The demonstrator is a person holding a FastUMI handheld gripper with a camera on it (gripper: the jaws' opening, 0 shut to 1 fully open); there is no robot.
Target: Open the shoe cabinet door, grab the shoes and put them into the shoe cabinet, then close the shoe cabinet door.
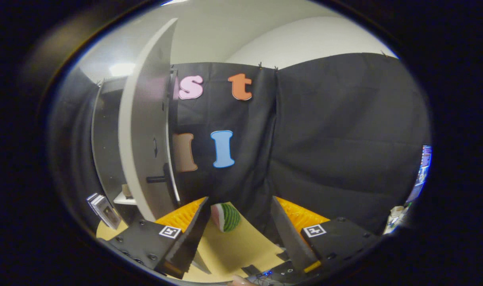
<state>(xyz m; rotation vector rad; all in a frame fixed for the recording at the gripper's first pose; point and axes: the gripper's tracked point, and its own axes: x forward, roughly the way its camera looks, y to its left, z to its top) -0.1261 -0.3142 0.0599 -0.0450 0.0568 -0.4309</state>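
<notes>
The shoe cabinet (106,151) stands to the left of my fingers, dark inside, with a pale shelf (124,198) low in it. Its white door (146,131) is swung open, edge toward me, with a dark handle (162,178) sticking out near the bottom. My gripper (239,214) is open, and no object is held between the fingers. A watermelon-slice toy (225,216) lies on the tan tabletop (233,246) just ahead of the left finger, not touched.
A small card-like object (104,210) leans at the foot of the cabinet on the left. Black cloth closes off the back and the right. A screen (422,174) and some clutter sit at the far right.
</notes>
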